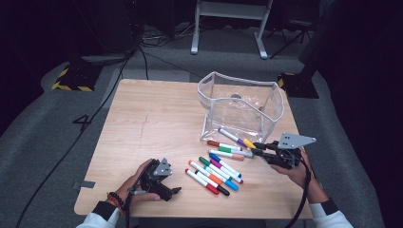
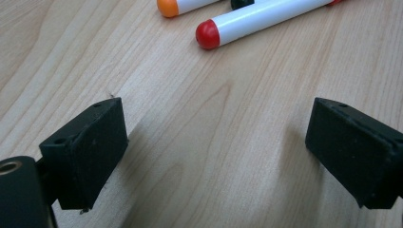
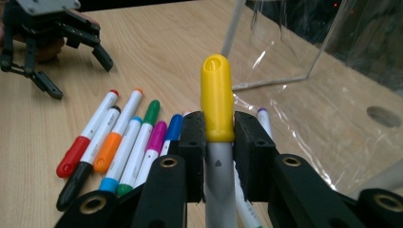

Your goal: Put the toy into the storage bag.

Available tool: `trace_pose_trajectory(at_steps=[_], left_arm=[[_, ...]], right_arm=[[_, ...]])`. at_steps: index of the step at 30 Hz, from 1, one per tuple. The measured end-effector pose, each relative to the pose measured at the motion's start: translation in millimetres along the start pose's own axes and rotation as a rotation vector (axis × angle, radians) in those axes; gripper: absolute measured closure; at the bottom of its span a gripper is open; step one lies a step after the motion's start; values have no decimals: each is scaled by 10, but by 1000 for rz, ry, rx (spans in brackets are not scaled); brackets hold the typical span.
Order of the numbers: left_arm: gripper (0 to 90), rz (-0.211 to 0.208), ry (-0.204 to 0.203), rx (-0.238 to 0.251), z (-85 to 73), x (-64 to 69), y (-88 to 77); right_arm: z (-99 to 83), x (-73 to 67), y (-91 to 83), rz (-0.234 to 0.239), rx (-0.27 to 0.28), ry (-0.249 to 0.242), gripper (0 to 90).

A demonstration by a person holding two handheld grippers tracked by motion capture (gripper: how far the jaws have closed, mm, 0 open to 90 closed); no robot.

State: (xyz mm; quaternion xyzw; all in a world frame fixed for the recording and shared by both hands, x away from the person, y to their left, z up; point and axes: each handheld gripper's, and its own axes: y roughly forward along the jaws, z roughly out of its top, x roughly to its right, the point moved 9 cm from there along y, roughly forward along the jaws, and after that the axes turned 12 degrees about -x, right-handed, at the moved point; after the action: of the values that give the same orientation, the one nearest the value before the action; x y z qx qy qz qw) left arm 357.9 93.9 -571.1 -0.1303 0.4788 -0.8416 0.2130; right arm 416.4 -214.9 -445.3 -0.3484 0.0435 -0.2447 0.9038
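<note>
Yellow-capped marker (image 3: 217, 102) sits pinched upright between the pads of the right gripper (image 3: 217, 137), lifted off the tabletop (image 1: 152, 114) near its right edge beside the clear pouch (image 1: 240, 107), while the left gripper (image 2: 216, 156) rests spread and empty near the front-left corner.

The table (image 2: 199, 142) is pale wood-grain, smooth and pretty matt. The yellow-capped marker (image 3: 217, 102) looks like glossy plastic, its barrel a smooth white. The pouch (image 1: 240, 107) is clear shiny plastic, a bit crinkly. The right gripper (image 3: 218, 156) has matt black, rubbery-looking pads.
</note>
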Motion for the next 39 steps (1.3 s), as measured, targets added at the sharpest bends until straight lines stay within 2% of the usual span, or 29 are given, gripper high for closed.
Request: trace_pose_trajectory(at_steps=[10, 15, 20, 24, 29, 34, 39], left_arm=[[70, 16, -26, 0, -48, -91, -29], [70, 16, -26, -1, -48, -91, -29], [70, 16, -26, 0, -48, -91, -29], [70, 16, -26, 0, -48, -91, -29], [70, 16, -26, 0, -48, -91, -29], [70, 16, -26, -1, -48, -91, -29], [70, 16, -26, 0, -48, -91, -29]], right_arm=[[497, 42, -254, -41, 11, -62, 746], [720, 121, -360, -58, 26, -67, 746], [961, 207, -486, -102, 38, -93, 746], [1131, 306, -558, -120, 46, -100, 745], [1263, 478, -576, -150, 36, -90, 746], [1375, 669, -522, -171, 16, -76, 746], [1422, 874, -354, -185, -25, -49, 746]])
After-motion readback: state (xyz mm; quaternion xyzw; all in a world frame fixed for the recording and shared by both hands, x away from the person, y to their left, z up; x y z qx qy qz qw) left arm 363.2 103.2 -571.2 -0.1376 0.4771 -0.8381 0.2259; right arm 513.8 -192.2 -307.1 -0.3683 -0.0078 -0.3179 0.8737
